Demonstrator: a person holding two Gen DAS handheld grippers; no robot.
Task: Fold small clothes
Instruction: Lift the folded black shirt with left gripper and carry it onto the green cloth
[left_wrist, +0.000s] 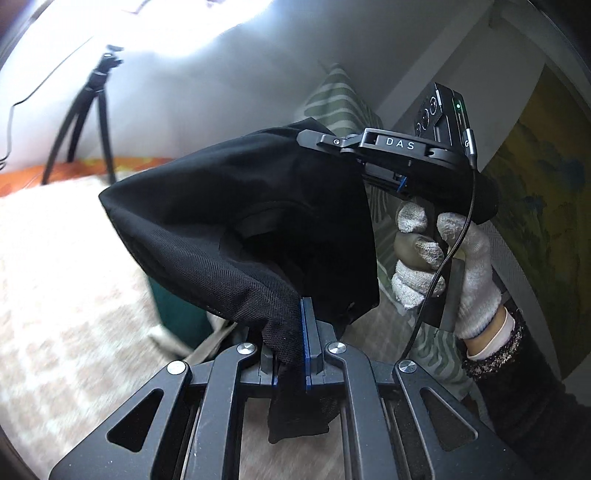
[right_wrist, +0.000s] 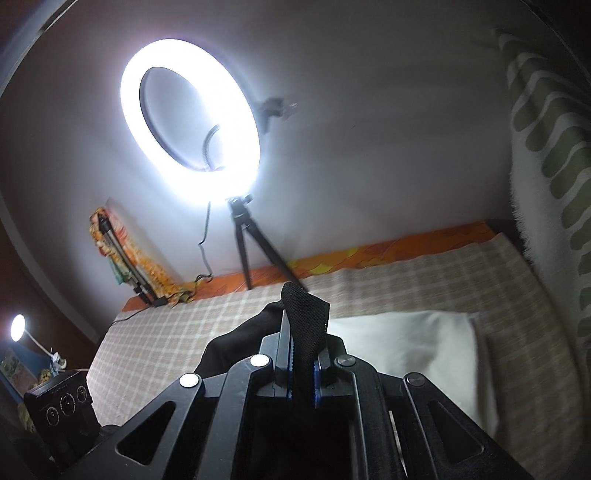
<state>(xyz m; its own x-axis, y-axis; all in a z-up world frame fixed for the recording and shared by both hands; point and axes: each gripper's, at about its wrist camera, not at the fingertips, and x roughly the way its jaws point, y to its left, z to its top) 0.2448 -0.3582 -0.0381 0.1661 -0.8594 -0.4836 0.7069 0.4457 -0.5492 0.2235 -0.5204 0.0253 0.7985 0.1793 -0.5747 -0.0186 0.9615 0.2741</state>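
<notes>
- Left claw (left_wrist: 295, 332) is clamped on one edge of the black mesh fabric garment (left_wrist: 251, 221).
- Right claw (right_wrist: 303, 354) pinches another edge, garment stretched between them above the checked bed (right_wrist: 406, 280).

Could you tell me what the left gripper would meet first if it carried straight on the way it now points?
Probably the black garment that the left gripper itself holds; behind it, the right gripper, though depth is unclear.
</notes>
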